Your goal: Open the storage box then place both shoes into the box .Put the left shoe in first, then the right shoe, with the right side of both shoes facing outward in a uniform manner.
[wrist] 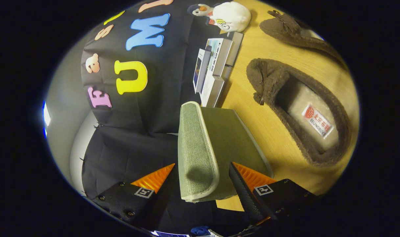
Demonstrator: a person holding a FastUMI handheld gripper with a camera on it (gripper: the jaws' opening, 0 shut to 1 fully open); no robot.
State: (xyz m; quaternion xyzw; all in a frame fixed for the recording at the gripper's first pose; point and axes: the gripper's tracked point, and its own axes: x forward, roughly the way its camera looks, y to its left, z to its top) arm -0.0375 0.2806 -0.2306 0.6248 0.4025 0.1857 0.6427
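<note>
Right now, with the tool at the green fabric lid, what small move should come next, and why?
Probably close the tool on the green fabric lid and lift it further. The lid's edge stands between the open fingers, which do not seem to press on it, and both brown fuzzy slippers lie on the wooden table, not yet in the box.

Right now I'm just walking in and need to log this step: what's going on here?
A person's handheld tongs straddle the green fabric storage box at its padded edge; whether the fingers press on it is unclear. Two brown fuzzy slippers lie on the wooden table beyond the box, the nearer slipper and the farther slipper, neither boxed yet. Small cartons and a plush toy sit by the wall.
</note>
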